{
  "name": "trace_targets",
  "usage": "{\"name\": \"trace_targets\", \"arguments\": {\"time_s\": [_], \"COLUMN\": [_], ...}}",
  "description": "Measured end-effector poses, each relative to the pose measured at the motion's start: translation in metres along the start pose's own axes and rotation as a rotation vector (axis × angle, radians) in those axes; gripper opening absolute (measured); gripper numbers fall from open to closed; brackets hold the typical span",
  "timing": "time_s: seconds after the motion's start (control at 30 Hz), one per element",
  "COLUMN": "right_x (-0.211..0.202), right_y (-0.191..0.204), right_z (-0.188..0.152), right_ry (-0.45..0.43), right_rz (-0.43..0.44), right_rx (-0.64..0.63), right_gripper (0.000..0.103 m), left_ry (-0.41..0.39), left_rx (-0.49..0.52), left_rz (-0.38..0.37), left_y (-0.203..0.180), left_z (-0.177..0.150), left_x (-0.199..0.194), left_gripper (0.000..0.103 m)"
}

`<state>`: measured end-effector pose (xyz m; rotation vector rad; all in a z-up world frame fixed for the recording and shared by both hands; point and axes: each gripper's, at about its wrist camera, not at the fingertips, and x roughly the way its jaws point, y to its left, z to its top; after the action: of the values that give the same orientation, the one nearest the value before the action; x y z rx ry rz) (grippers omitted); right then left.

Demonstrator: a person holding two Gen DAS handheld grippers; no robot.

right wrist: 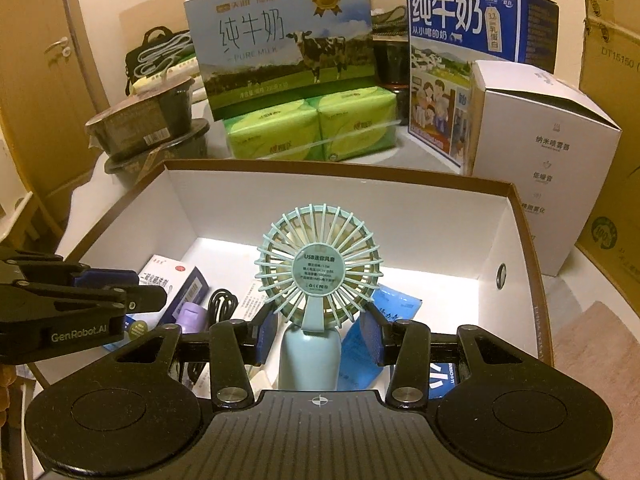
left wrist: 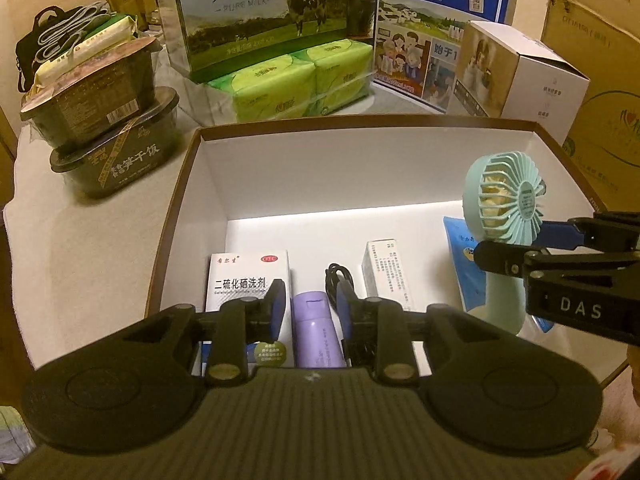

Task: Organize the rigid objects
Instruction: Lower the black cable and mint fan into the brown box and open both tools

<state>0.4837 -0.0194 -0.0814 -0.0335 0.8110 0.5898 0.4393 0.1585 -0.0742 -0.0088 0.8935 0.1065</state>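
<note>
An open white storage box (left wrist: 304,176) with a brown rim fills both views (right wrist: 516,248). My left gripper (left wrist: 311,308) is open above a purple bottle (left wrist: 316,328) that lies inside, between a white medicine carton (left wrist: 244,276) and a black cable (left wrist: 340,280). My right gripper (right wrist: 318,338) is open around the handle of a mint handheld fan (right wrist: 316,272), which stands upright in the box's right part; its pads look slightly apart from the handle. The fan (left wrist: 504,208) and right gripper (left wrist: 520,256) also show in the left wrist view. A blue pouch (right wrist: 396,308) lies behind the fan.
Behind the box stand two milk cartons (left wrist: 260,12) (left wrist: 436,20), green tissue packs (left wrist: 292,80), a white product box (left wrist: 536,80) and stacked black food bowls (left wrist: 108,120). Cardboard boxes (left wrist: 604,80) stand at the right. A second white carton (left wrist: 384,276) lies in the box.
</note>
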Motion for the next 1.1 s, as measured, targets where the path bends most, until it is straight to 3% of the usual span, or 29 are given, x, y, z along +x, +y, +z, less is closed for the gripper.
{"name": "trace_targets", "arguments": {"time_s": [0.37,0.67,1.1], "right_x": [0.001,-0.003,-0.016], "right_y": [0.0,0.002,0.001], "right_z": [0.001,-0.005,-0.009], "right_ry": [0.005,0.015,0.009], "right_rz": [0.004,0.003,0.004], "right_rx": [-0.005,-0.021,-0.002], "right_gripper": [0.047,0.057,0.061], "left_ry": [0.001,-0.002,-0.017], "left_rx": [0.0,0.003,0.005], "left_rz": [0.0,0.004,0.003], "left_y": [0.001,0.001,-0.003], "left_z": [-0.003,-0.003,-0.005], "left_x": [0.0,-0.003,-0.015], "left_gripper": [0.025,0.026,0.035]}}
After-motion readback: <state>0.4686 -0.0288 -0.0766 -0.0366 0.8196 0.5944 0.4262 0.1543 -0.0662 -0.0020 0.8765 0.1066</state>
